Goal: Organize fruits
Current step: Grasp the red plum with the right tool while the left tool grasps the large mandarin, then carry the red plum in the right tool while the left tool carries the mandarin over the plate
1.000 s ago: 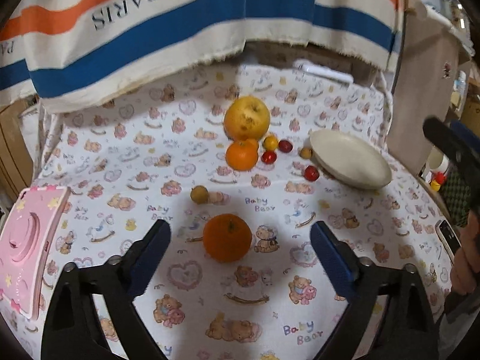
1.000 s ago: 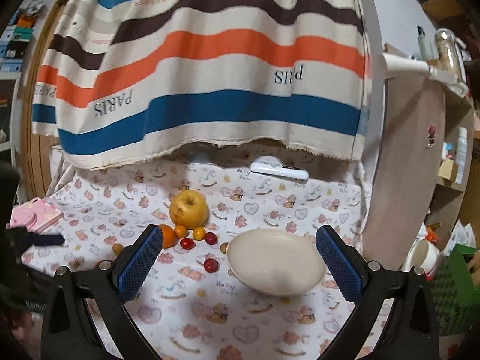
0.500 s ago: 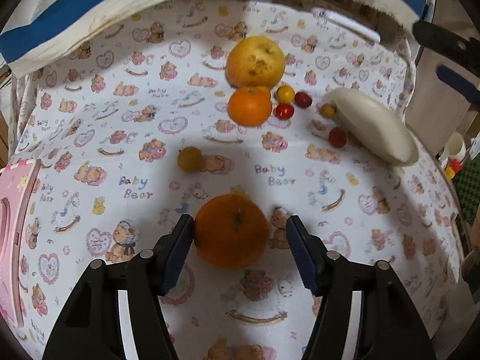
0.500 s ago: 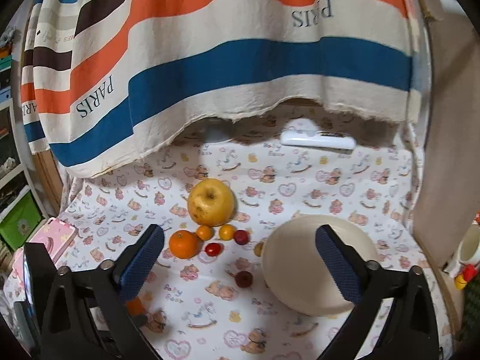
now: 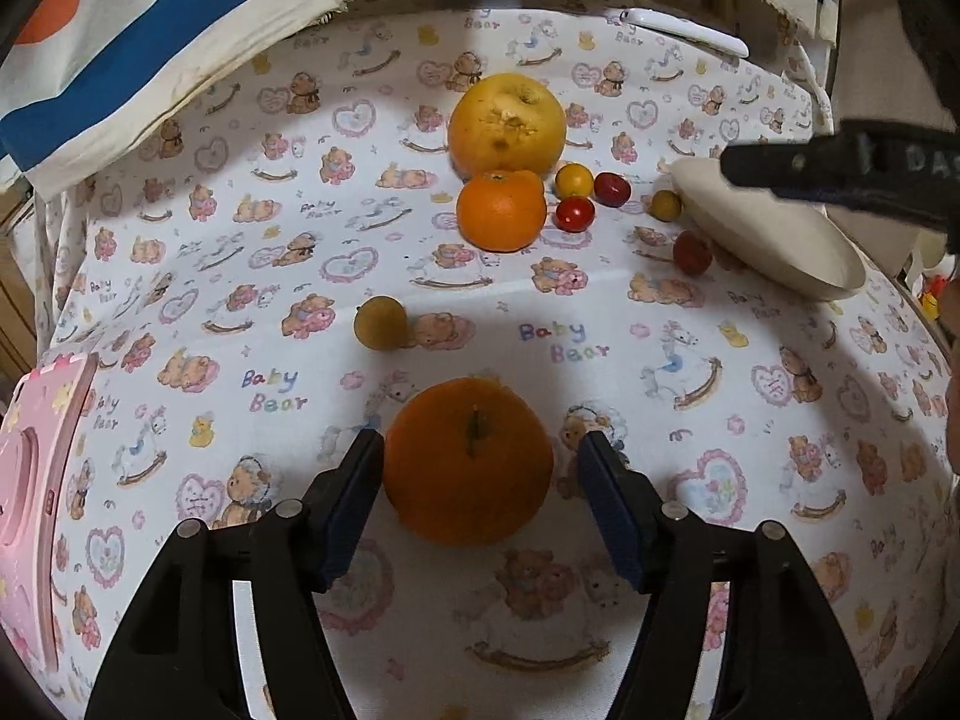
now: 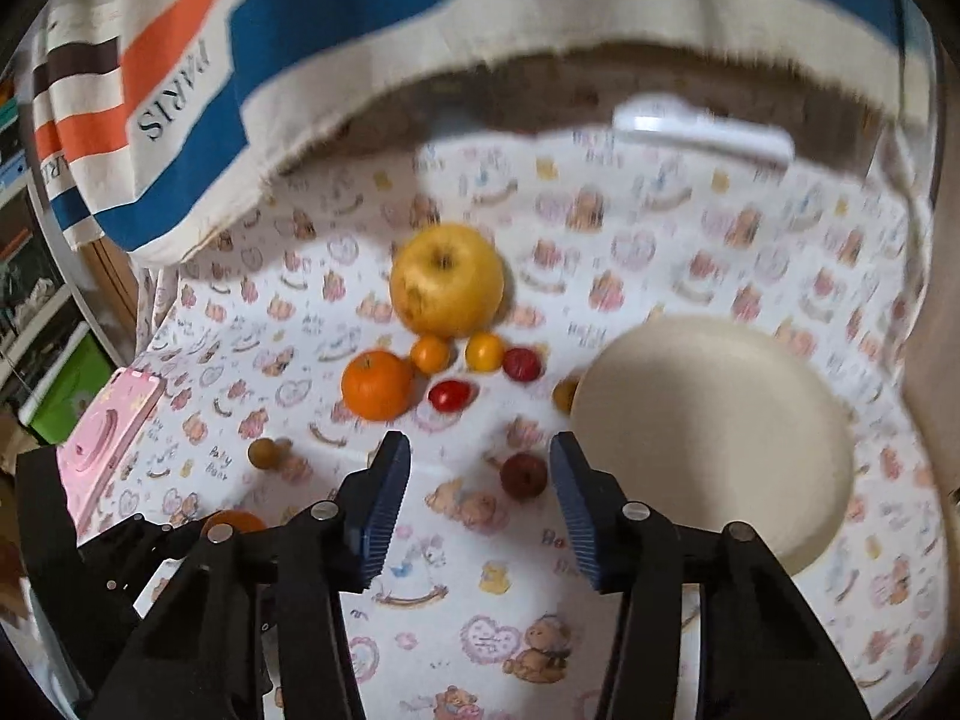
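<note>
The left tongs (image 5: 480, 474) straddle the near orange (image 5: 468, 459). The left pad looks to be at its skin, the right pad stands a little clear, and the jaws are opening slightly, so the fruit is not gripped. The right tongs (image 6: 480, 480) hang above the cloth, narrowing and closing, with nothing pressed between the pads; a dark red fruit (image 6: 524, 476) sits just ahead of the right pad.

The step in hand looks like seizing the orange. To do it well, the left tongs should centre on its widest part, low enough that the pads meet the sides and not the crown, then close gently: the skin is round and smooth, and an off-centre squeeze could squirt it forward. The plate (image 5: 780, 252) is the likely goal, though that is a guess.

Beyond lie a small olive fruit (image 5: 380, 322), a second orange (image 5: 501, 211), a big yellow apple (image 5: 507, 123) and several small tomatoes (image 5: 575, 214) near the plate.

The counter (image 5: 780, 420) wears a soft baby-bear cloth, which may wrinkle. A pink toy (image 5: 30, 480) lies at its left edge, and a striped cloth (image 6: 360, 30) hangs behind.
</note>
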